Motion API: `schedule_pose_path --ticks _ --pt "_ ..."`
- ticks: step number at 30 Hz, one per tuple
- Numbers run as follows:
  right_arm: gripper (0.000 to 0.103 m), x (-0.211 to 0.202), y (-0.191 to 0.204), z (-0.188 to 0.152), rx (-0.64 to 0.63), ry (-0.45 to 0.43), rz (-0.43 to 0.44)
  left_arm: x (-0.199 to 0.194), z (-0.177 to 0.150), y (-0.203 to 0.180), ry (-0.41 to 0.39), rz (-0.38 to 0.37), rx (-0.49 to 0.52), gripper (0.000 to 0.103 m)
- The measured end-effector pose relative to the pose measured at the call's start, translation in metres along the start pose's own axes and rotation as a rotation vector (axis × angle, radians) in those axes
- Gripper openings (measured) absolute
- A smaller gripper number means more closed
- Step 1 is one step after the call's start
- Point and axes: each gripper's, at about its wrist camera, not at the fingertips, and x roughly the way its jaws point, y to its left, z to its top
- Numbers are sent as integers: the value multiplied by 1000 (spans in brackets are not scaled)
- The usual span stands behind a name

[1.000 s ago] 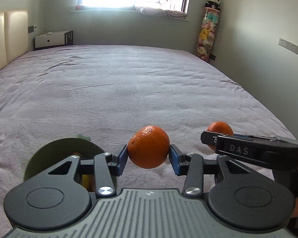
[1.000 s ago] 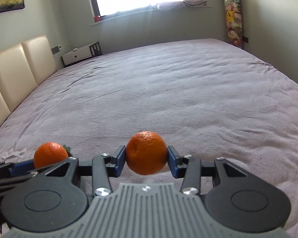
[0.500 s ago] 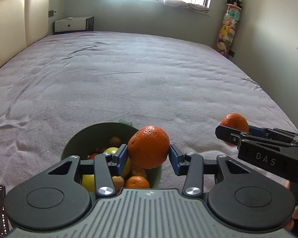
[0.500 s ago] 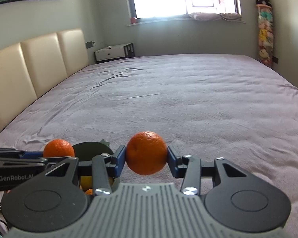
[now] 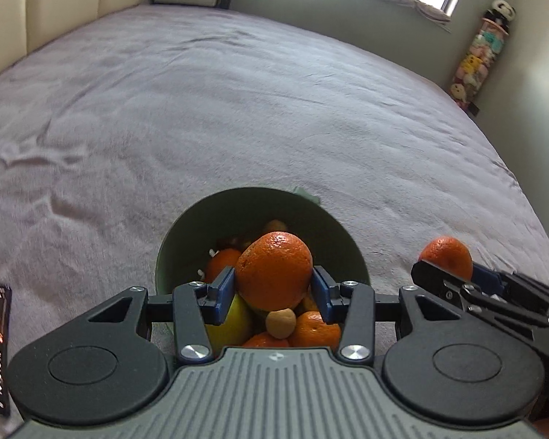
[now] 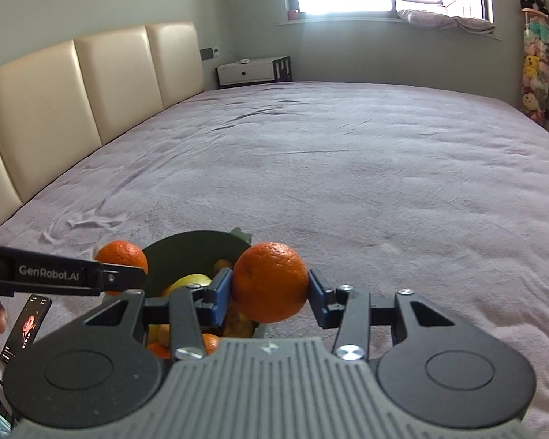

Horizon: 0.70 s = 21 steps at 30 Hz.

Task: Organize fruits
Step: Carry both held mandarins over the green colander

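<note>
My left gripper [image 5: 273, 284] is shut on an orange [image 5: 274, 270] and holds it over a dark green bowl [image 5: 201, 226] on the bed. The bowl holds several oranges, a yellow fruit [image 5: 234, 320] and a small tan one [image 5: 281, 323]. My right gripper [image 6: 270, 289] is shut on a second orange [image 6: 269, 281], just right of the bowl [image 6: 194, 245]. That orange also shows at the right of the left wrist view [image 5: 446, 256]. The left gripper's orange shows in the right wrist view [image 6: 122, 256].
The bowl stands near the front edge of a wide bed with a mauve cover [image 6: 347, 168]. A phone [image 6: 27, 323] lies left of the bowl. A cream headboard [image 6: 91, 87] runs along the left. A white nightstand [image 6: 252, 71] is at the back.
Both grippers have tilted down and moved toward the bowl. My left gripper's orange now hangs over the bowl's opening; the right one has come beside its right rim.
</note>
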Motion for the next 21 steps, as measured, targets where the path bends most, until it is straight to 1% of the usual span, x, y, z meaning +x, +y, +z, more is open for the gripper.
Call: schedule_pose_path --ticks 3,6,8,16,21 --pt "42 10 2 -3 -9 13 17 10 1 11 18 4 -53 51" --pt "42 20 2 -6 -7 28 32 16 1 16 33 12 -70 51" --pt "42 27 3 -8 -9 36 43 21 1 18 48 23 -75 51" --pt "42 49 15 -13 -75 55 66 39 1 22 91 116 -82 51" --pt "42 63 22 -17 -140 67 58 46 2 19 93 144 -71 51"
